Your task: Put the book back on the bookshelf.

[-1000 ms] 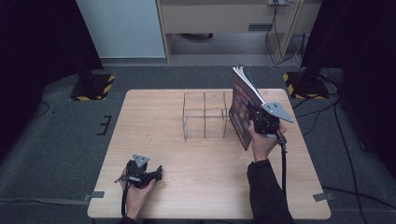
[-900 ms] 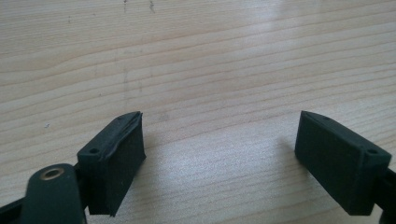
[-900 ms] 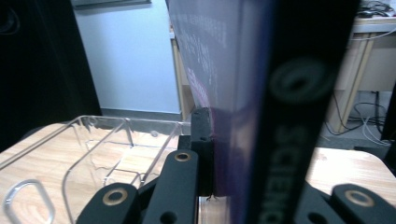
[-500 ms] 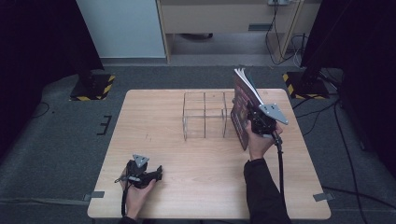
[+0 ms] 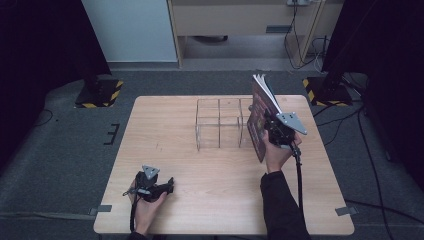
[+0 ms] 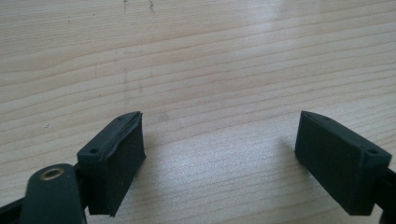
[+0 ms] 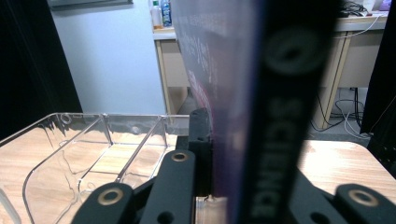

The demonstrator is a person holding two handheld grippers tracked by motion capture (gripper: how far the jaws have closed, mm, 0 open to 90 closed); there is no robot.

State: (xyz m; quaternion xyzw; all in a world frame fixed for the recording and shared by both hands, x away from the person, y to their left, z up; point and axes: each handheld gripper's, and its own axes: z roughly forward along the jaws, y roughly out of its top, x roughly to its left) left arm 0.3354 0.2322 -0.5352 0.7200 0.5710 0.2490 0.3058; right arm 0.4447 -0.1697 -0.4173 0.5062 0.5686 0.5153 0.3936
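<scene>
One book (image 5: 259, 120) nearer the rack (image 5: 219, 123)

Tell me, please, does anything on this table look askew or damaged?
Nothing looks damaged. The dark-covered book leans tilted beside the clear plastic divided rack, but the right gripper is clamped on it. The left gripper rests open on the wooden table.
</scene>
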